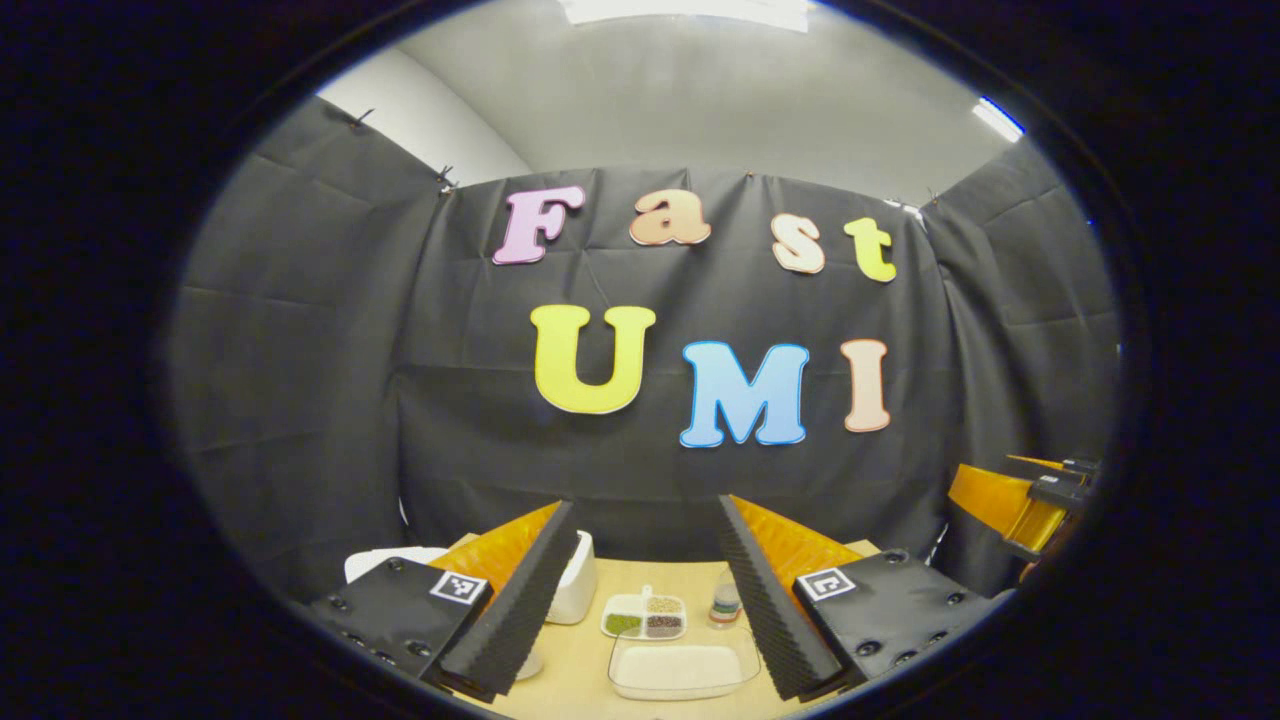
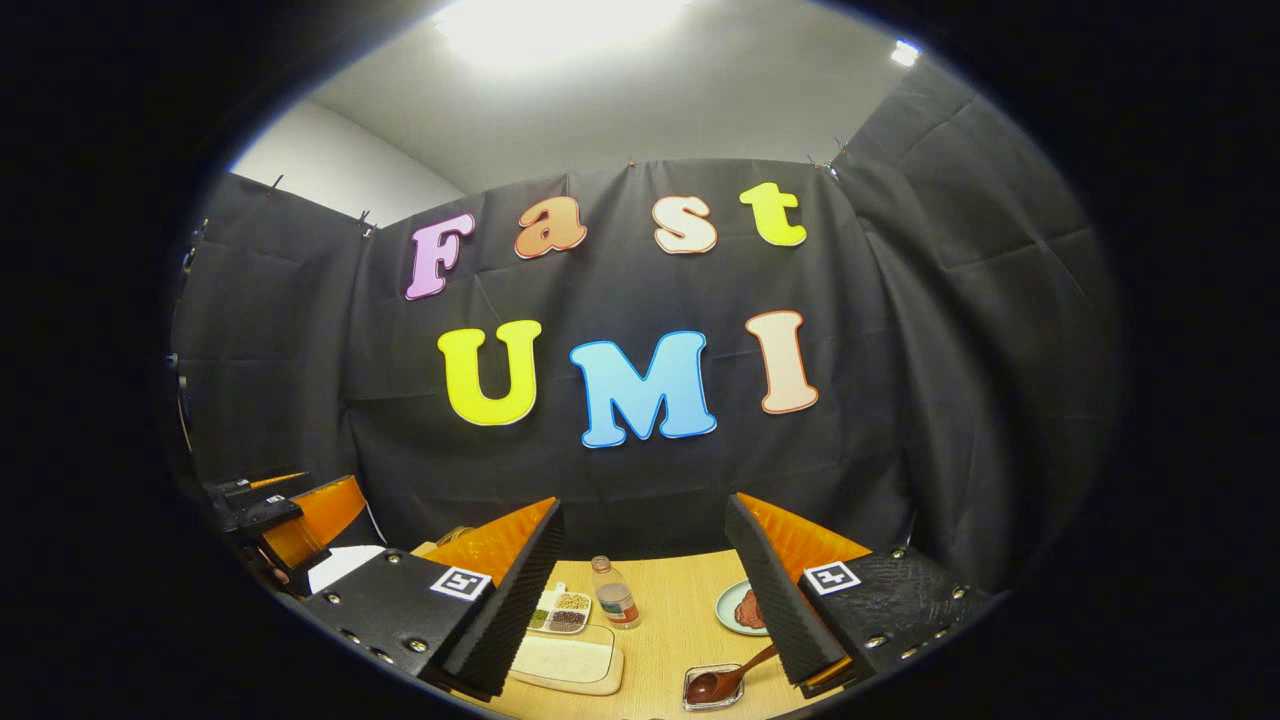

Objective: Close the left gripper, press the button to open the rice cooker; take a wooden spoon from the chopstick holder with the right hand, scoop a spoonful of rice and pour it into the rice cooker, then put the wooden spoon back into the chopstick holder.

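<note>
Rice cooker [image 1: 575, 590] mostly hidden behind left tool's finger; plate [image 2: 737, 607] half hidden by right tool's finger.

place: recording booth | cues: black cloth walls [image 1: 300, 400]; wooden table [image 2: 670, 610] set with kitchenware

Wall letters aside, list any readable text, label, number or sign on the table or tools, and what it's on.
Bottle label: too small to read.
Square markers on the left tool and the right tool: black-and-white patterns, no words.
Nothing else carries readable text.
</note>
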Available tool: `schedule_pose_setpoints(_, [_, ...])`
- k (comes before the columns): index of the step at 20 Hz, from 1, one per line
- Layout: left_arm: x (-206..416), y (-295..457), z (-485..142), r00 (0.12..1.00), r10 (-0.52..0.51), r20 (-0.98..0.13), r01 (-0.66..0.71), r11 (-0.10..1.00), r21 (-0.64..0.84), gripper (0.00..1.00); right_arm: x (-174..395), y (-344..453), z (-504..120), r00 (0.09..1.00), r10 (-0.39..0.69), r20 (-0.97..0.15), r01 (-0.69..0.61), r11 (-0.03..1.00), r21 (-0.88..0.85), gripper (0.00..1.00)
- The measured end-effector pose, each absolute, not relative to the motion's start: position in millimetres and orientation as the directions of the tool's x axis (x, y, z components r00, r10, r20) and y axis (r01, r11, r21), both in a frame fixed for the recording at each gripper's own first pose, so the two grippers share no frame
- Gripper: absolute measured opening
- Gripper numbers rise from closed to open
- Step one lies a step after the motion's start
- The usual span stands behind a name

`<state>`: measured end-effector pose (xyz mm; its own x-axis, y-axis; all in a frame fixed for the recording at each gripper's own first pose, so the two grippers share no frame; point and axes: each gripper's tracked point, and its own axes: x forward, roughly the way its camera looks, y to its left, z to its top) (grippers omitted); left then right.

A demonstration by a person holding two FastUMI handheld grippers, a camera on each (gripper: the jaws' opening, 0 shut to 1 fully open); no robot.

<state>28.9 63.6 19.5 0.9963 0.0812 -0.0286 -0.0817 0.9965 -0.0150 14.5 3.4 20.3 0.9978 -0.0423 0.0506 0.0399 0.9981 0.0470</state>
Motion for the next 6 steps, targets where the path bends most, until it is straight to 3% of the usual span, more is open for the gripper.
schedule_pose_setpoints(6, [25.6, 72.9, 14.9, 0.996, 0.074, -0.045, -0.075, 0.997, -0.022, 0.97, 13.9, 10.0, 17.3, 0.998, -0.052, 0.041, 0.050, 0.998, 0.031, 0.98])
